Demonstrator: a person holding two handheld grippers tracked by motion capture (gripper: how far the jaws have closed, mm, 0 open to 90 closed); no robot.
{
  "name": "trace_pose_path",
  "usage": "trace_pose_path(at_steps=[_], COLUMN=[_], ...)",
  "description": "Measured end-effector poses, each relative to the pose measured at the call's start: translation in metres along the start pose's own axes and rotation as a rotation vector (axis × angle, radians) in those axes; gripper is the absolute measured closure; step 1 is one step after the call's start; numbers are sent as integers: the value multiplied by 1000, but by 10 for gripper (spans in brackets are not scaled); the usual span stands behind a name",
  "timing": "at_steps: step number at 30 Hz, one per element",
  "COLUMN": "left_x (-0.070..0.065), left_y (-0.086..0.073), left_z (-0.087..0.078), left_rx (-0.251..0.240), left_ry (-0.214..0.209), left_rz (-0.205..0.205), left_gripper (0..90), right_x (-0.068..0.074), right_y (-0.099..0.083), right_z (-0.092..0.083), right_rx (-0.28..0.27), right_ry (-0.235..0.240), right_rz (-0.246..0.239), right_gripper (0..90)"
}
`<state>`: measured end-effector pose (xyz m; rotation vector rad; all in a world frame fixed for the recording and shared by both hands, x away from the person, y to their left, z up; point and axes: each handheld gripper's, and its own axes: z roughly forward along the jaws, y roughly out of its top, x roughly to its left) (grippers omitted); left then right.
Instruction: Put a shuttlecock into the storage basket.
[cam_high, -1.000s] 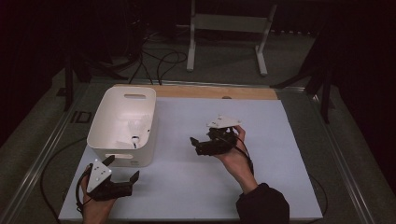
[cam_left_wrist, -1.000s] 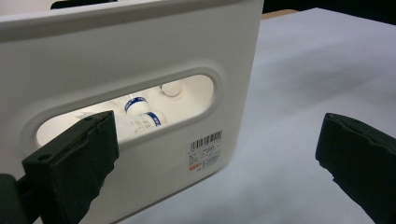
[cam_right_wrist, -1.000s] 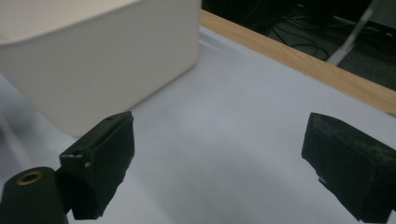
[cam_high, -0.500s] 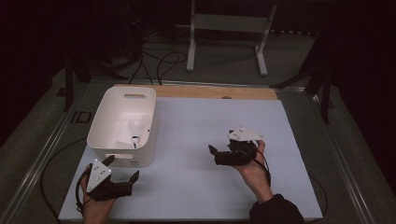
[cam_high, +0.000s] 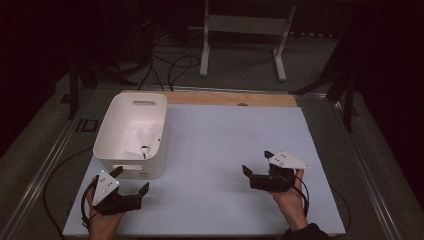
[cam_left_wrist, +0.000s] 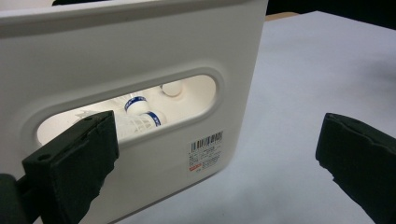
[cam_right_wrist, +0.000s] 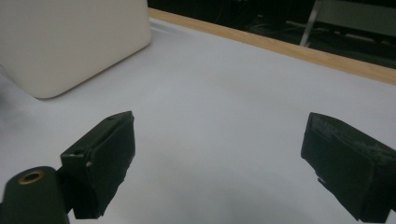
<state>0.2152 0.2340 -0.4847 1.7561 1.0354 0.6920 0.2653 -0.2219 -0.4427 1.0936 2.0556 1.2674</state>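
The left tool (cam_high: 131, 181) is being held low at the near corner of the white bin (cam_high: 131, 134), just beside its near wall, with the jaws standing wide apart and nothing between them. The right tool (cam_high: 256, 165) is being held well to the right of the bin, over the bare tabletop (cam_high: 220, 145), its jaws likewise spread and empty; the hand (cam_high: 290, 197) beneath it is being kept palm-up. Both forearms are being cut off by the bottom edge of the high view. Through the bin's oval handle slot (cam_left_wrist: 130, 109), white shuttlecocks (cam_left_wrist: 140, 119) with blue bands are being partly shown; their number cannot be told. The bin is smooth, round-cornered plastic bearing a barcode label (cam_left_wrist: 206, 151); the jaw pads are matte black.
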Motion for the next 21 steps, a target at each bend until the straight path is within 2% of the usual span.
trace_pose_path(at_steps=[10,17,21], left_x=[0,-1,0], left_y=[0,0,0], left_z=[0,1,1], left_rx=[-2,0,-1], left_ry=[-1,2,1], left_rz=[-4,-5,-7], left_gripper=[0,0,0], right_x=[-7,-5,-6], right_y=[-23,-40,-42], right_z=[-11,-13,-14], right_rx=[-58,-73,-77], right_ry=[-36,-42,-52], right_rz=[12,16,14], right_gripper=[95,95,95])
